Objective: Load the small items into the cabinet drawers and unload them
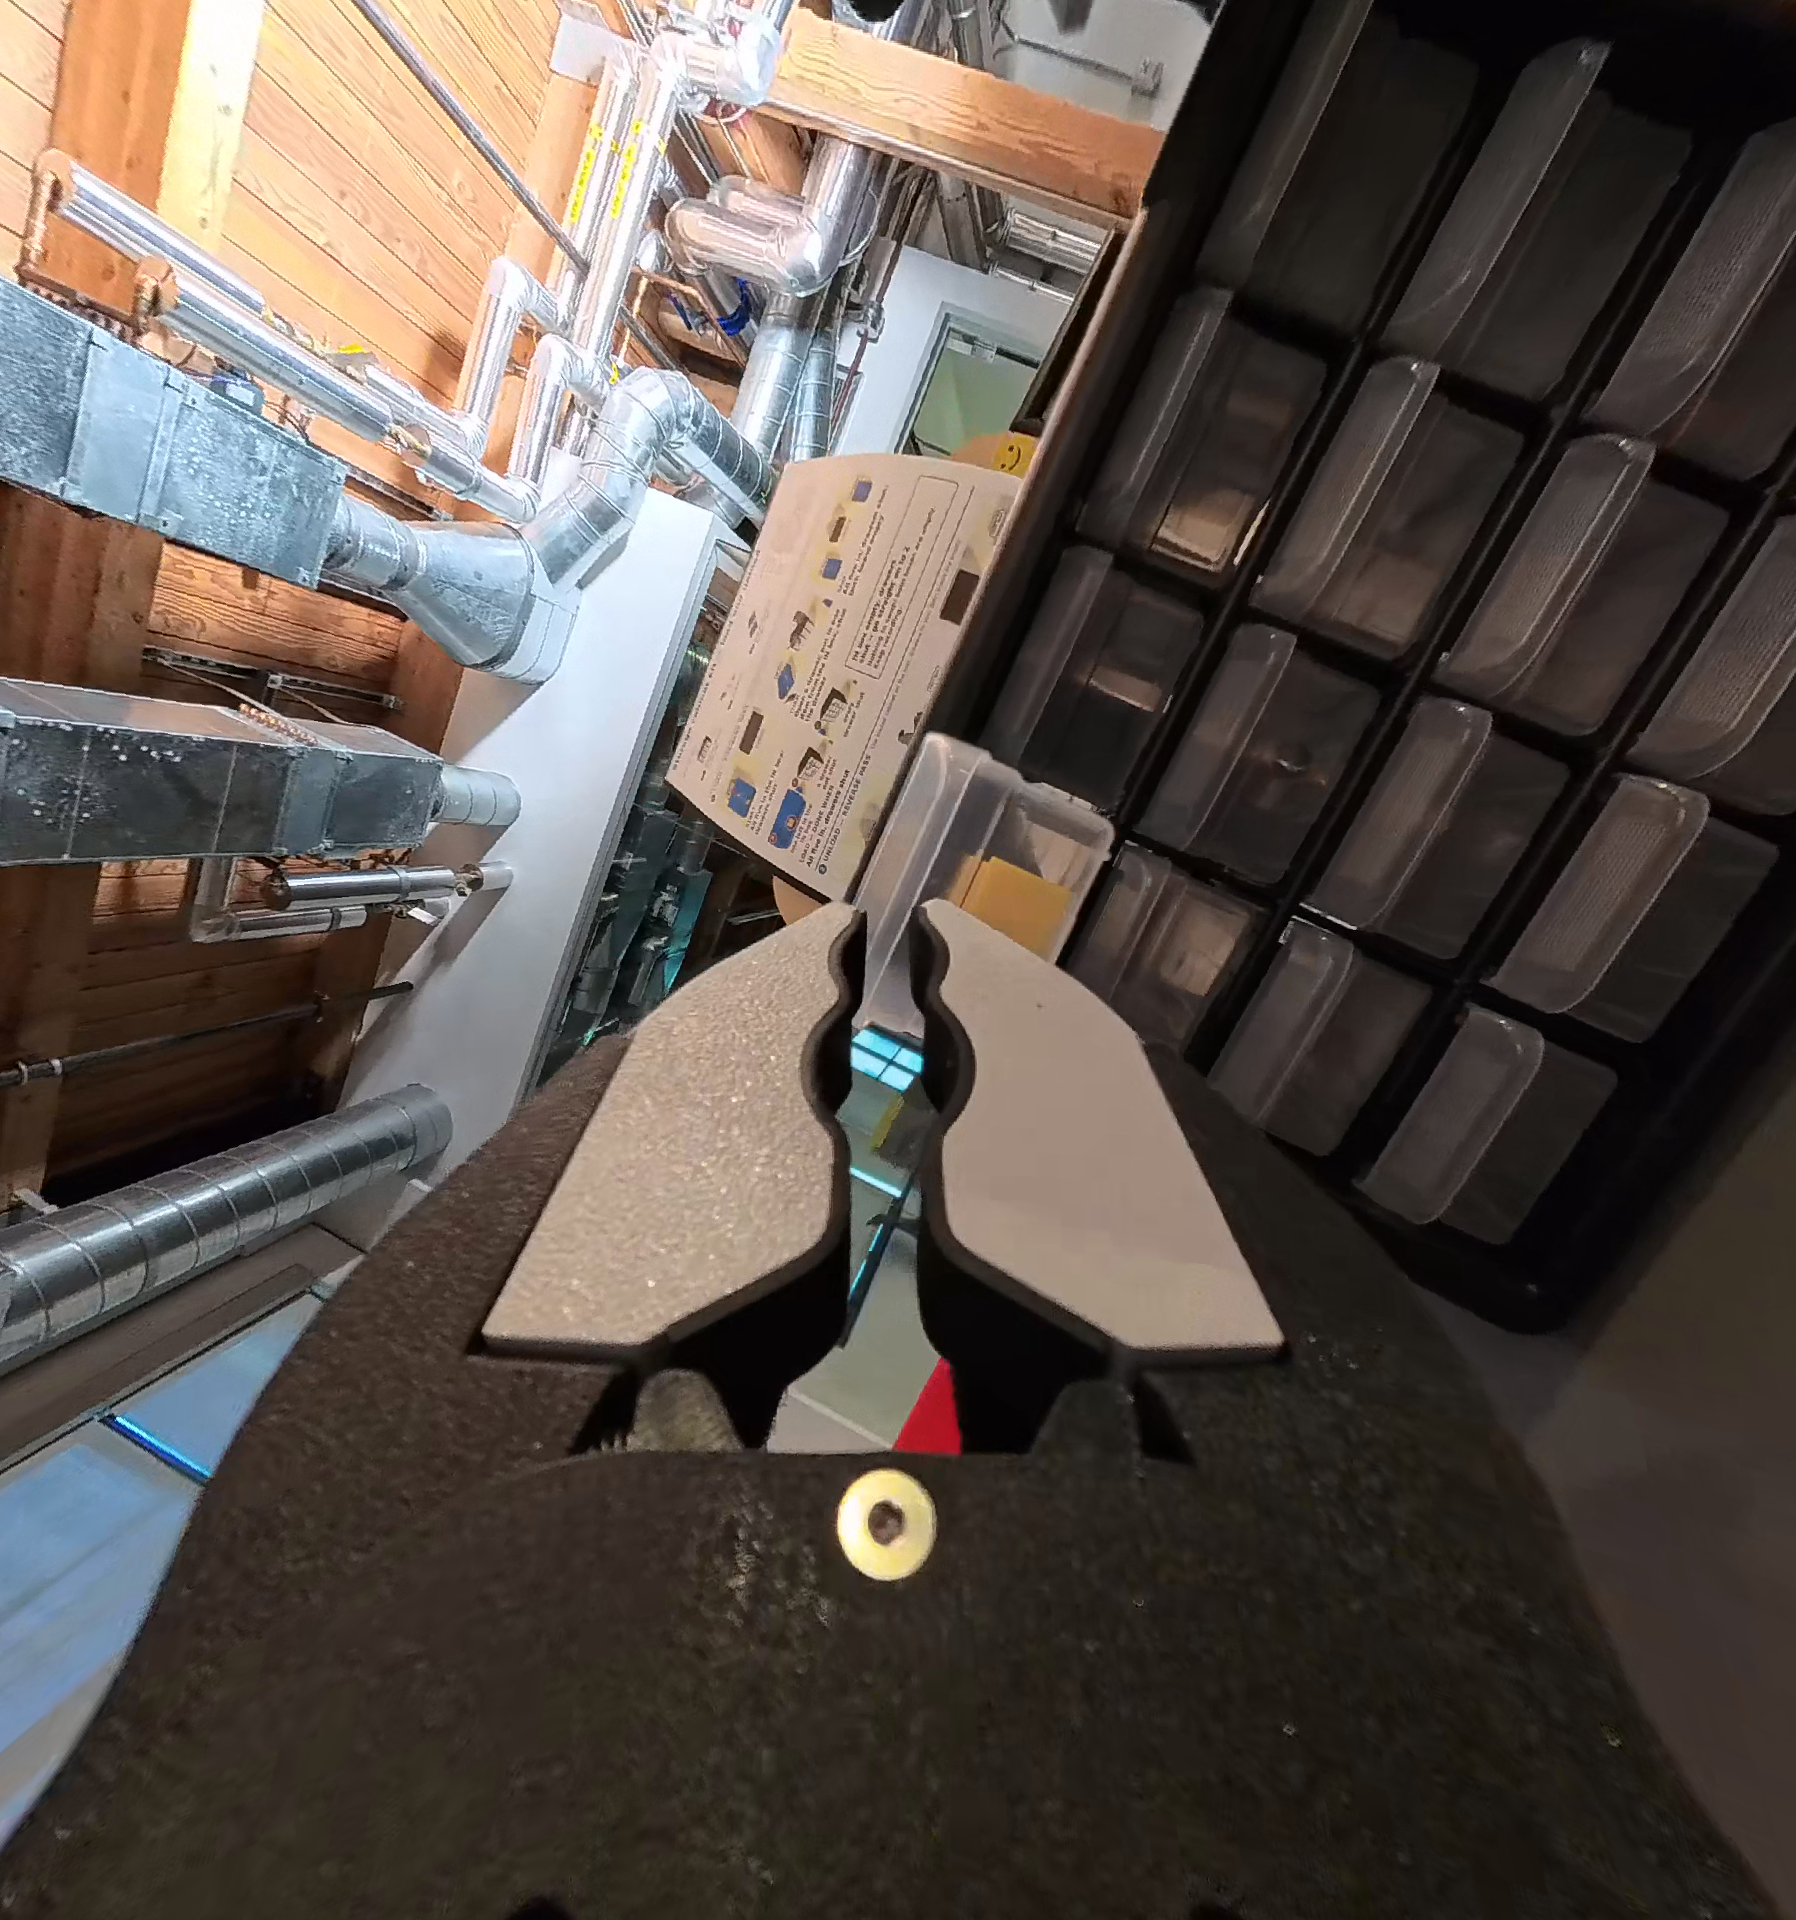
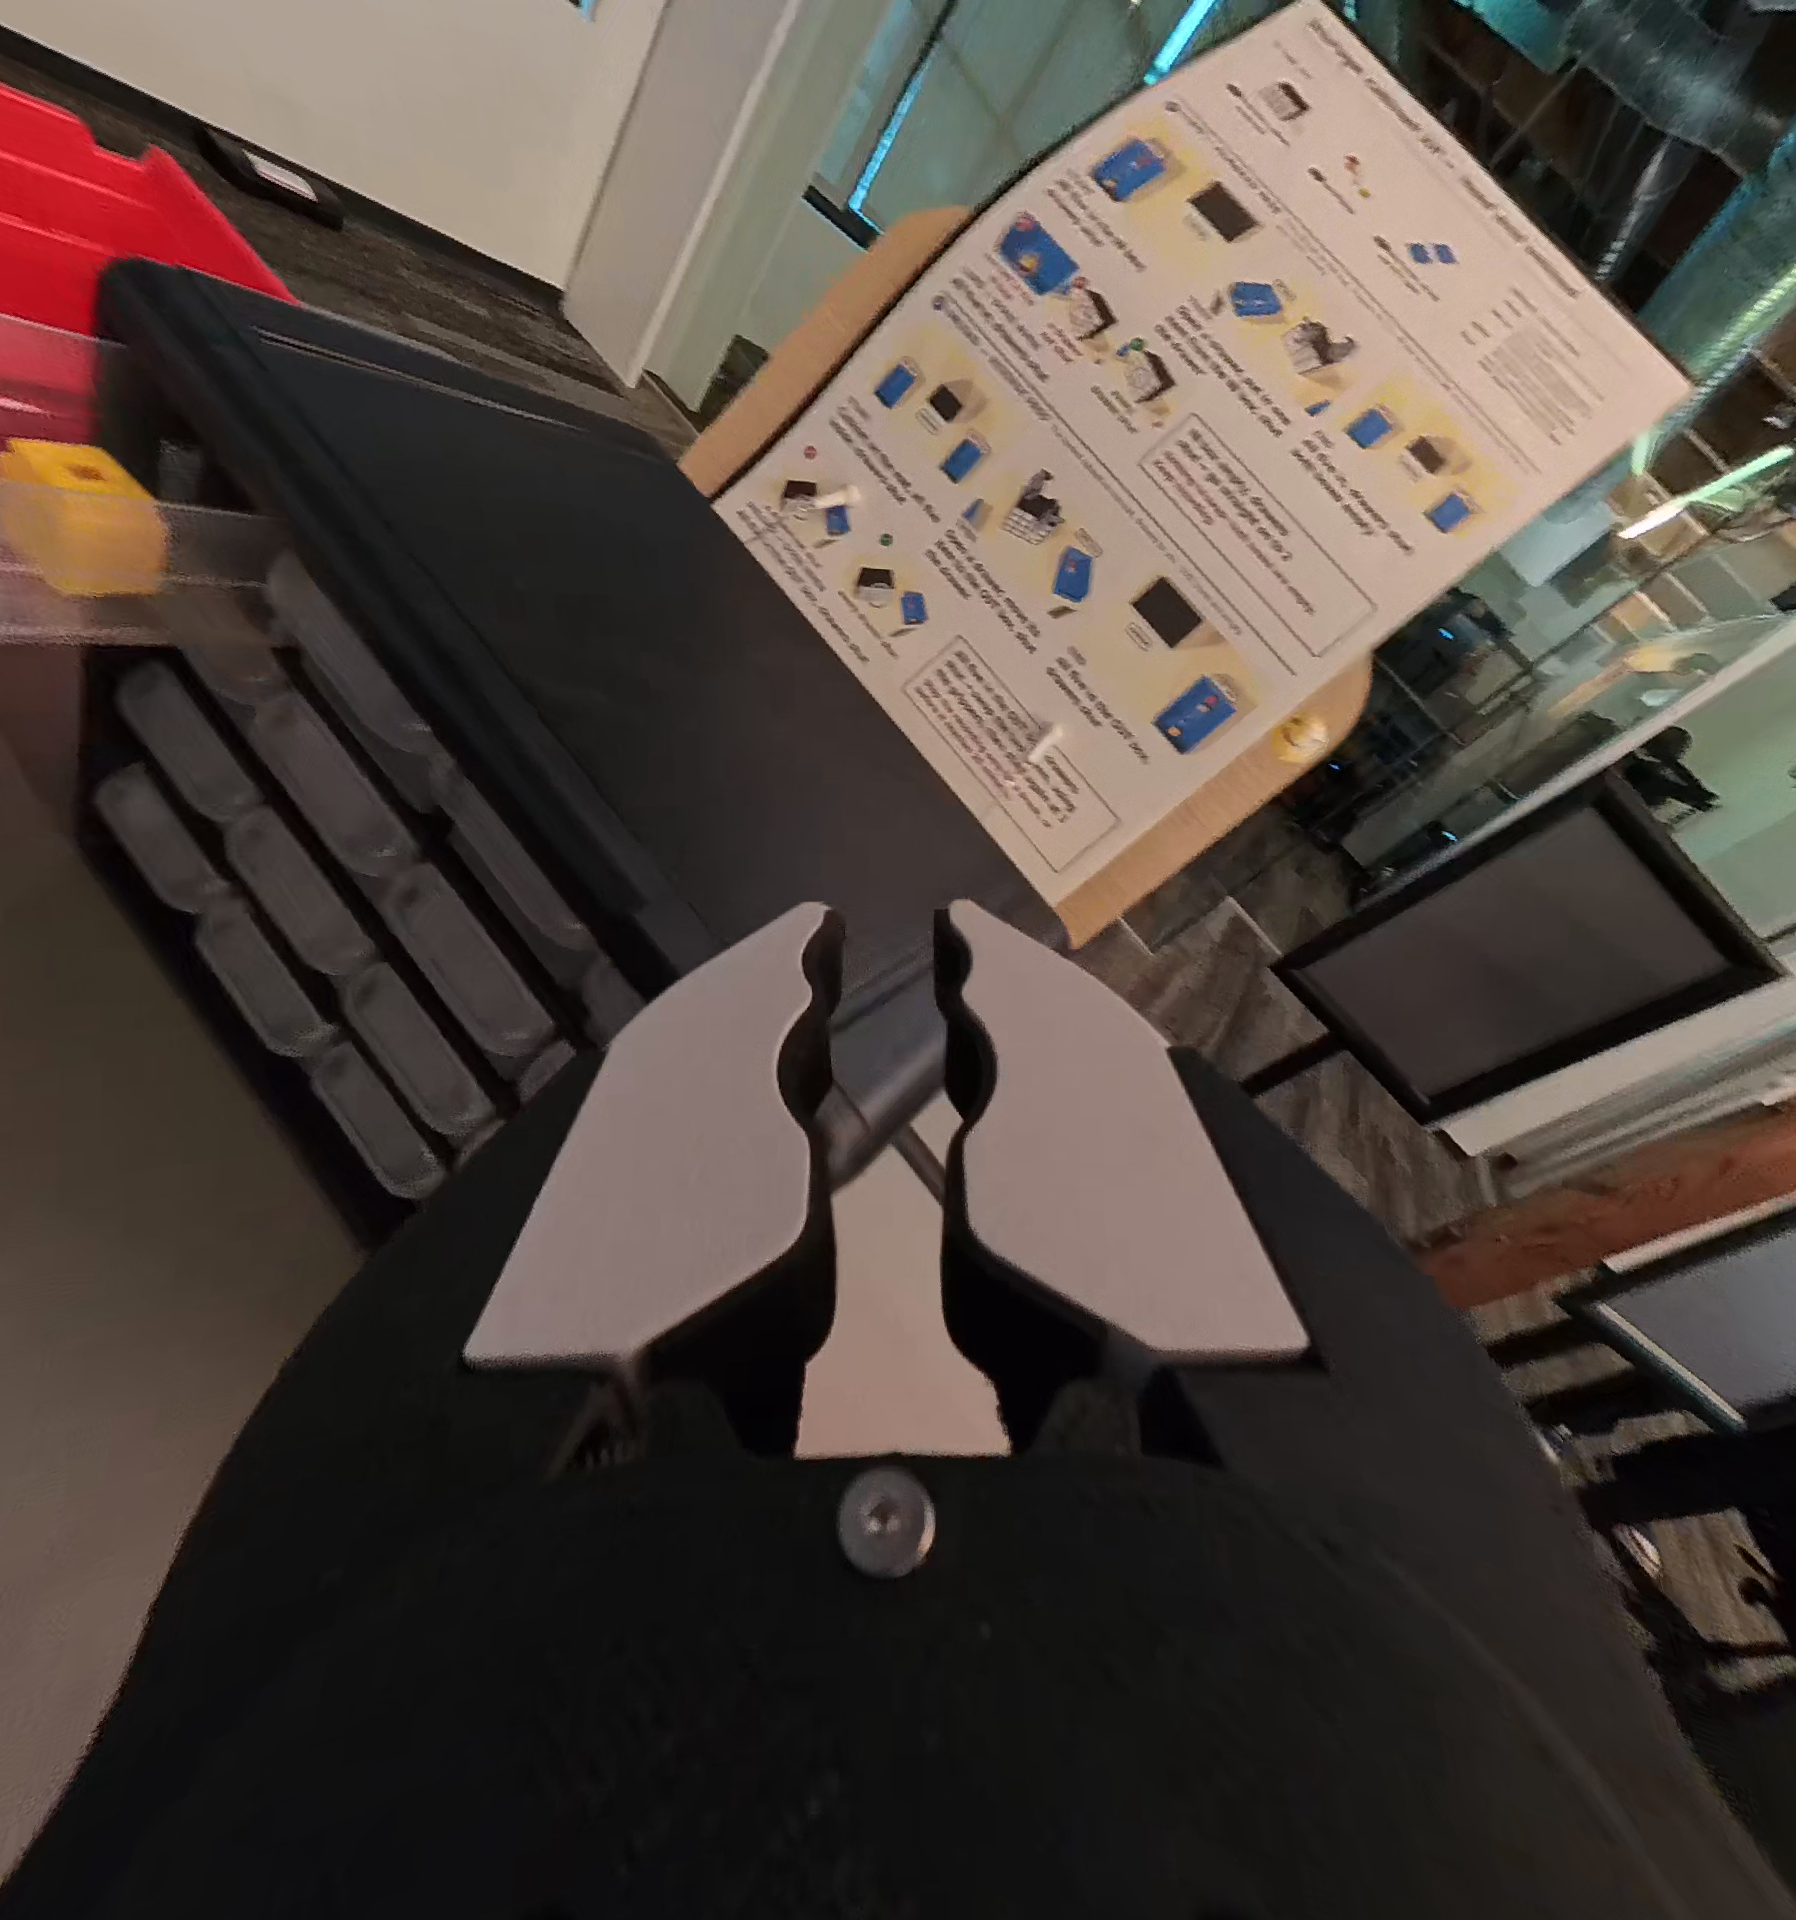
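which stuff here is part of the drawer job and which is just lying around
Part of the job:
- black drawer cabinet
- pulled-out clear drawer
- yellow block in that drawer
- left tool and right tool, both slightly open and empty

Just around:
- instruction poster
- red bin
- ceiling ducts

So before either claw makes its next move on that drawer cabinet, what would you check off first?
1. Left claw empty: ok, narrow gap, nothing between the tips.
2. Right claw empty: ok, slightly apart, holding nothing.
3. A drawer pulled out: ok, one clear drawer sticks out of the black cabinet.
4. Item in that drawer: ok, a yellow block sits inside.
5. Other drawers pushed in: ok for those in view.
6. Claw lined up with the open drawer: cannot tell; the right wrist view is blurred and the drawer lies off to the side.
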